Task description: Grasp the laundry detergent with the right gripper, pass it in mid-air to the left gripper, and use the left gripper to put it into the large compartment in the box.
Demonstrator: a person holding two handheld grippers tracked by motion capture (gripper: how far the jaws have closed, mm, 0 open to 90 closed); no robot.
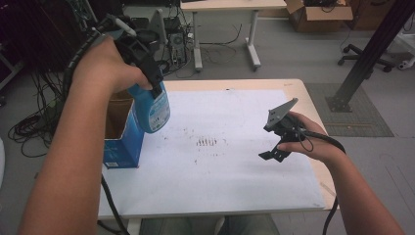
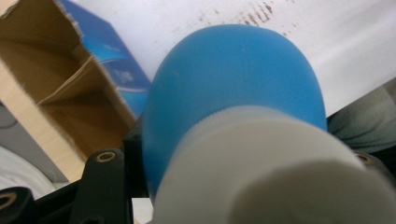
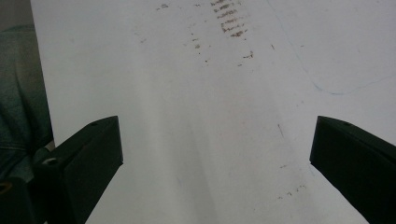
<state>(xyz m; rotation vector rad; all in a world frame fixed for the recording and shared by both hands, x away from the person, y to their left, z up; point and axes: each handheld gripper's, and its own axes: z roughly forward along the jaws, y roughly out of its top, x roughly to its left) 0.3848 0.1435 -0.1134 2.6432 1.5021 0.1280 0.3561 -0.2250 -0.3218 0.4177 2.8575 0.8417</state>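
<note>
Forearms enter from the bottom edge of the high view, one at each side. Toward the lower right of centre, the right gripper (image 1: 275,147) hangs over the white sheet (image 1: 235,171) that covers the table (image 1: 313,105), its jaws pointing down and toward the lower left; the right gripper view shows those two black jaws standing wide apart, one at each lower corner, with bare sheet between them and nothing held. A cluster of small brown marks (image 1: 206,142) lies on the sheet near the frame's centre, also seen at the top of the right gripper view (image 3: 231,21). At the left, a blue open-topped cardboard box (image 1: 120,139) stands at the table's left edge, its brown inside exposed. Just above and to the right of the box, the left gripper (image 1: 149,73) is raised in the air, its jaws clamped on the neck of a blue bottle (image 1: 152,107) with a printed label, which hangs tilted beside the box's top. In the left gripper view the bottle (image 2: 233,84) and its white cap (image 2: 275,172) sit close to the lens, the box (image 2: 70,84) at upper left. At the top of the high view stand a white desk (image 1: 230,6) and a cardboard carton (image 1: 318,14).
</note>
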